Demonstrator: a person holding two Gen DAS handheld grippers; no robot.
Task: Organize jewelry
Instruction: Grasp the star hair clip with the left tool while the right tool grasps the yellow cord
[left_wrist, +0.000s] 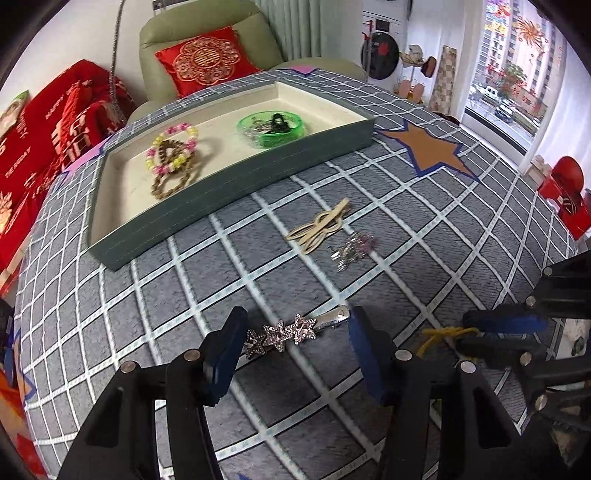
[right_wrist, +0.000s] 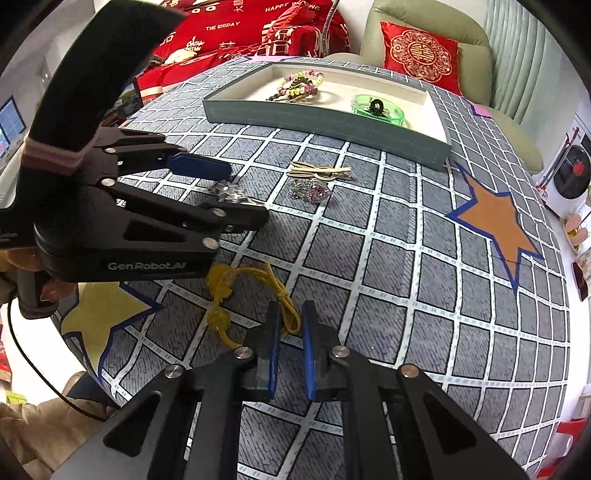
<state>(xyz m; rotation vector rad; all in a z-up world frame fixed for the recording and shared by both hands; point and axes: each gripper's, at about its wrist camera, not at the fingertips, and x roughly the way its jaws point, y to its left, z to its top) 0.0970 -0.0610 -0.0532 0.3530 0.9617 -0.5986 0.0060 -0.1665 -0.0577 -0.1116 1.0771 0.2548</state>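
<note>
A silver star hair clip (left_wrist: 291, 332) lies on the checked cloth between the fingers of my open left gripper (left_wrist: 295, 328), which straddles it without closing. My right gripper (right_wrist: 289, 321) is nearly shut around the cord of a yellow bead bracelet (right_wrist: 229, 291) lying on the cloth; it also shows in the left wrist view (left_wrist: 447, 334). A beige hair clip (left_wrist: 319, 225) and a silver-pink brooch (left_wrist: 352, 249) lie further out. The green-sided tray (left_wrist: 229, 199) holds bead bracelets (left_wrist: 173, 155) and a green dish (left_wrist: 271, 129) of small pieces.
The table has a grey checked cloth with an orange star (left_wrist: 428, 147) and a yellow star (right_wrist: 99, 314). A green armchair with a red cushion (left_wrist: 205, 61) stands behind the tray. Red bedding (left_wrist: 44, 140) lies at the left.
</note>
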